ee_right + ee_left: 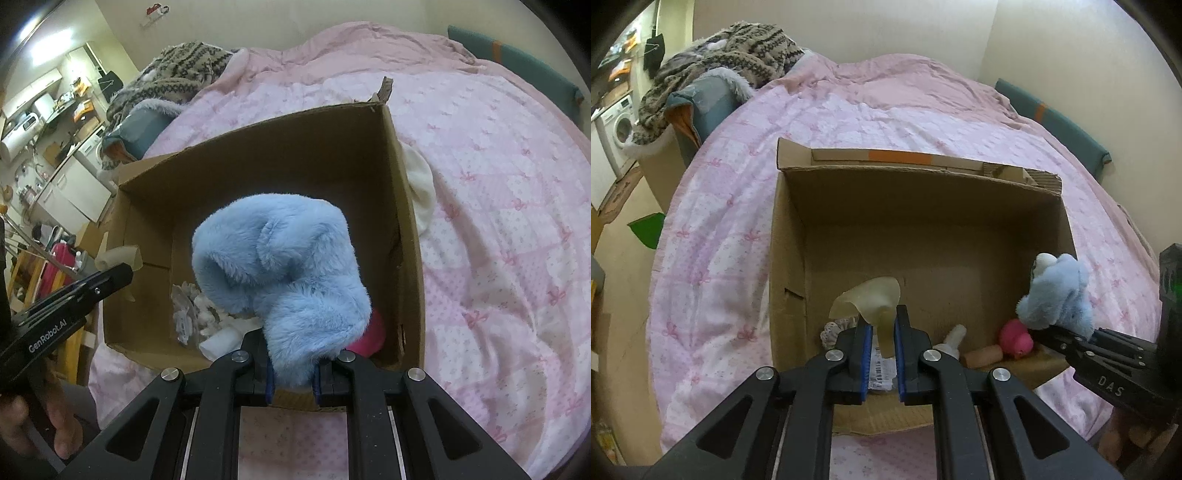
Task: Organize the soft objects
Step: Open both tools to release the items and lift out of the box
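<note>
the right gripper [291, 376] fingers clamp the blue plush [280, 266] above the box [402, 192]; the left gripper [884, 347] fingers pinch a beige flap [871, 299]; each should part its fingers low over bare cardboard.

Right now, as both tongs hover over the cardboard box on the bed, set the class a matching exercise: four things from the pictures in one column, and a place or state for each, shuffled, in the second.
Column A
1. blue plush toy
2. thin beige floppy piece
3. pink toy
4. white cloth

Column B
a. lying on the bedspread outside the box's wall
b. gripped in the left tongs
c. gripped in the right tongs
d. lying on the floor of the cardboard box

Pairs: 1-c, 2-b, 3-d, 4-a
</note>
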`<state>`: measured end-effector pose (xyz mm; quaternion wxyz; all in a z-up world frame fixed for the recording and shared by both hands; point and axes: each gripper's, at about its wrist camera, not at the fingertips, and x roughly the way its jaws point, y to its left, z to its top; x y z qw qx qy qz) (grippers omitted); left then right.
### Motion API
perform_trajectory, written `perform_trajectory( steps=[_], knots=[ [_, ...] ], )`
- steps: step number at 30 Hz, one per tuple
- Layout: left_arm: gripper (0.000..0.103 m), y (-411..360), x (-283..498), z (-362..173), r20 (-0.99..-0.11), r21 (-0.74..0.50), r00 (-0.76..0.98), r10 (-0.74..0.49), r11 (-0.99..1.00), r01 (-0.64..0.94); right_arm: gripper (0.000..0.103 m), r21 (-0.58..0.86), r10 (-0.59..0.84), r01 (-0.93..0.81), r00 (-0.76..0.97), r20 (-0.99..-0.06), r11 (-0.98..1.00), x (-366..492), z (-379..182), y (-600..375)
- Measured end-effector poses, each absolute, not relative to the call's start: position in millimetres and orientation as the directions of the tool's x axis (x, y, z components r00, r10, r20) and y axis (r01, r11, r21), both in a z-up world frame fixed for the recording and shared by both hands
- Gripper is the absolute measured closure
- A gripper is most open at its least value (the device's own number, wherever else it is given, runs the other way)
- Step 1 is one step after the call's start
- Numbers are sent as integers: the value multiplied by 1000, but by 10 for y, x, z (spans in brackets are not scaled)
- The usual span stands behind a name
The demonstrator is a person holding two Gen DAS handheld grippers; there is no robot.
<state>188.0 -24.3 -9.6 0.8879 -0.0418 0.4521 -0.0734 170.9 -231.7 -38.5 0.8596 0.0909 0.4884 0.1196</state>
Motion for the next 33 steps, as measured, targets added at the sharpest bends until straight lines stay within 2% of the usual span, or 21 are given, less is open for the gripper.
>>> perform_trajectory(
  steps=[4,6,16,19,21,22,23,24,25,26,31,33],
  knots=[
    [94,-249,1878,-118,-796,-156,579,-178,984,88,87,278,301,-121,479,-825,953,1716,-422,-2296],
    [87,-245,1875,-121,-794,-166,579,-186,982,87,87,277,304,-127,477,-825,952,1719,-422,-2275],
    [81,-300,1862,-189,-809,-138,563,-168,986,95,84,300,322,-125,491,-809,946,1701,-382,-2306],
    [70,-339,1846,-186,-810,-115,565,-156,987,109,79,315,333,-122,498,-801,941,1698,-359,-2329],
    [49,-354,1825,-166,-807,-96,574,-142,989,109,74,327,341,-120,502,-795,938,1696,-345,-2342],
    [44,-356,1811,-147,-801,-85,584,-130,991,104,71,336,348,-118,502,-792,935,1698,-341,-2350],
    [39,-355,1786,-120,-789,-71,604,-112,993,91,60,348,358,-116,501,-788,930,1697,-335,-2360],
    [37,-349,1763,-88,-773,-62,626,-98,995,80,38,360,366,-116,506,-781,926,1692,-322,-2370],
    [37,-339,1747,-54,-763,-60,640,-91,996,70,31,367,371,-115,521,-769,923,1676,-295,-2382],
    [36,-318,1742,-31,-758,-63,646,-89,996,64,27,370,372,-116,538,-757,922,1659,-256,-2386],
    [36,-221,1700,76,-751,-68,656,-74,997,35,26,366,359,-115,599,-716,923,1601,-78,-2435],
    [36,-198,1672,145,-740,-57,669,-63,998,30,18,354,338,-105,630,-699,929,1566,0,-2465]
  ],
)
